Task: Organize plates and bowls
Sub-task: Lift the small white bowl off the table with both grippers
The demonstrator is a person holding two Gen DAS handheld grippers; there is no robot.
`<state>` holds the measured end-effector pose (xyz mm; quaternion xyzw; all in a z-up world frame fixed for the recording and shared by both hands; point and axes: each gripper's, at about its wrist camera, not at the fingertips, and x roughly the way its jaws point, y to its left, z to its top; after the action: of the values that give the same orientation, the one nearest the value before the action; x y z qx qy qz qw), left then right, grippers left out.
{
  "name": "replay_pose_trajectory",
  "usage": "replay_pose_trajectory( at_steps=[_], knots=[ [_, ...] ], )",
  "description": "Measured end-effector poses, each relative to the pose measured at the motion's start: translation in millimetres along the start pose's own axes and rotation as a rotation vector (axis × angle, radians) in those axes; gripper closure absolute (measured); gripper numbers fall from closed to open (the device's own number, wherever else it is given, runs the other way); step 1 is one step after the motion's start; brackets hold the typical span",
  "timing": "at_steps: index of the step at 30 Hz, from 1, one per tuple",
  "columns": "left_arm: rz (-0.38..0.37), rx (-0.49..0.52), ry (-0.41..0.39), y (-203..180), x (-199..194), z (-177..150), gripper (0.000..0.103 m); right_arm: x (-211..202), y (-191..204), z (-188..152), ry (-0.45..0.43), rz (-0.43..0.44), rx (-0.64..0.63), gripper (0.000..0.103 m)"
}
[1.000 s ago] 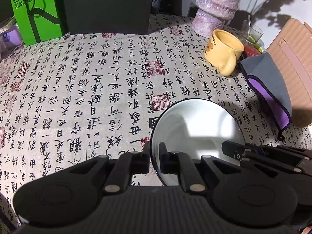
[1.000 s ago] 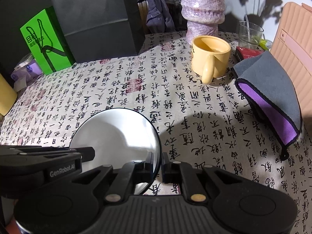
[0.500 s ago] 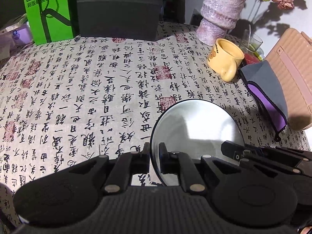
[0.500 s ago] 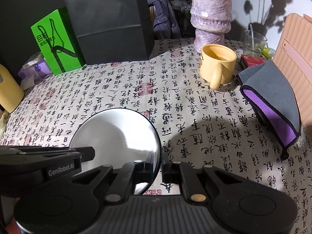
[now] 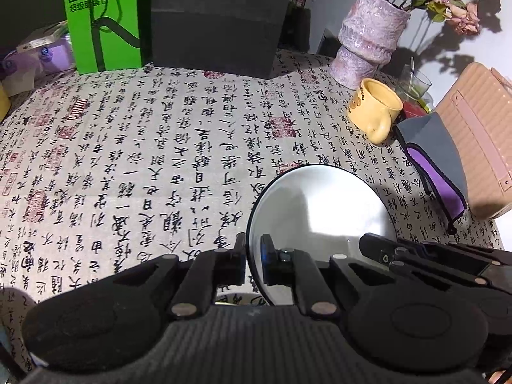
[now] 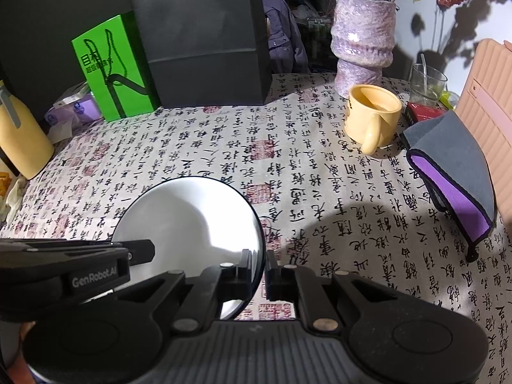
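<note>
Between both grippers, white bowl (image 5: 320, 211) (nothing inside)

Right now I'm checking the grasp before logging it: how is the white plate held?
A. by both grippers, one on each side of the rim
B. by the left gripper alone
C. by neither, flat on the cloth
A: the left gripper and right gripper each clamp the white plate rim on opposite sides.

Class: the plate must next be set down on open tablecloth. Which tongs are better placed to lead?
Left, probably. The left tongs and right tongs both grip the round white plate, but open patterned tablecloth lies on the left.
</note>
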<state>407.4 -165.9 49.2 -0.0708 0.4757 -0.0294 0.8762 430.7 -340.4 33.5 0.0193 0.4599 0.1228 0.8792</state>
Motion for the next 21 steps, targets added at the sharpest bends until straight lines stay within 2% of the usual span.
replay_pose_trajectory(
  at_steps=[21],
  knots=[
    [0.019,-0.065,-0.055,45,-39,-20,0.094,-25,53,-13,-0.038,0.037,-0.065,0.095]
  ],
)
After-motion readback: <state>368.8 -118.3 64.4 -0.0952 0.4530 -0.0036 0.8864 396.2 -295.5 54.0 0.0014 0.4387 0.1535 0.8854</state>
